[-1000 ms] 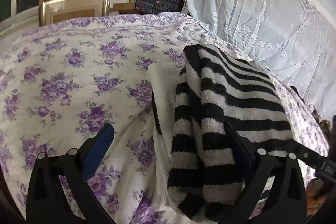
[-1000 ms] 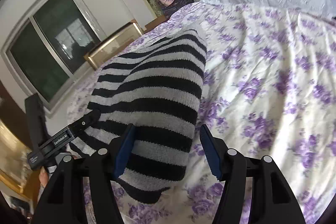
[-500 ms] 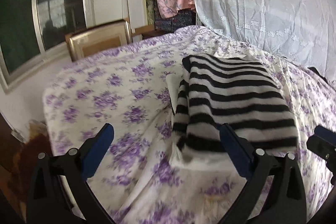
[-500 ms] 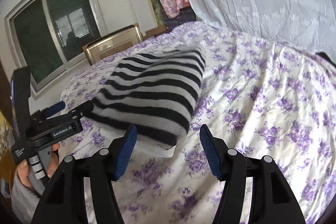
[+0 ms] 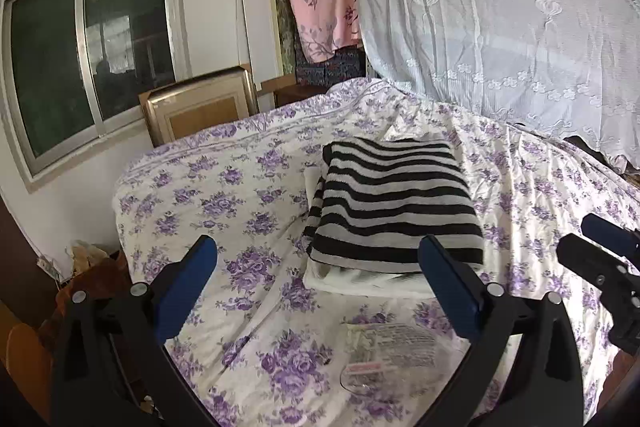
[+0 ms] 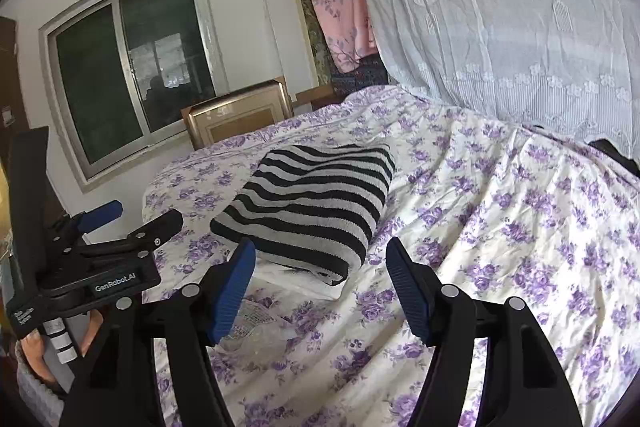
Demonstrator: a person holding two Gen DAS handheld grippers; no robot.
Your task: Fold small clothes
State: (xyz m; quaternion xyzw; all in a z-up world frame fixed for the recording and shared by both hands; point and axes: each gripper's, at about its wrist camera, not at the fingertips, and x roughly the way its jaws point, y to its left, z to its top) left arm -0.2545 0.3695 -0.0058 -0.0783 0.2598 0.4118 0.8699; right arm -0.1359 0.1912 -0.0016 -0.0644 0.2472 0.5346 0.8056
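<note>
My left hand-held gripper (image 5: pixel 318 277) is spread wide with nothing between its blue pads, and it hangs above the flowered bedspread (image 5: pixel 224 195) short of the clothes. My right hand-held gripper (image 6: pixel 320 283) is opening its jaws, and they hold nothing; only the sheet shows in the gap. The black-and-white striped sweater (image 5: pixel 394 209) lies folded into a thick rectangle on the bed, resting on top of a folded white garment (image 5: pixel 360 283) whose edge sticks out at the near and left sides. Neither gripper touches the stack. A clear plastic bag with printed text (image 5: pixel 390 349) lies flat on the bedspread just in front of the stack, between my left pads. Behind the bed hangs a white lace curtain (image 5: pixel 492 11), and a window (image 5: pixel 92 47) sits in the left wall.
</note>
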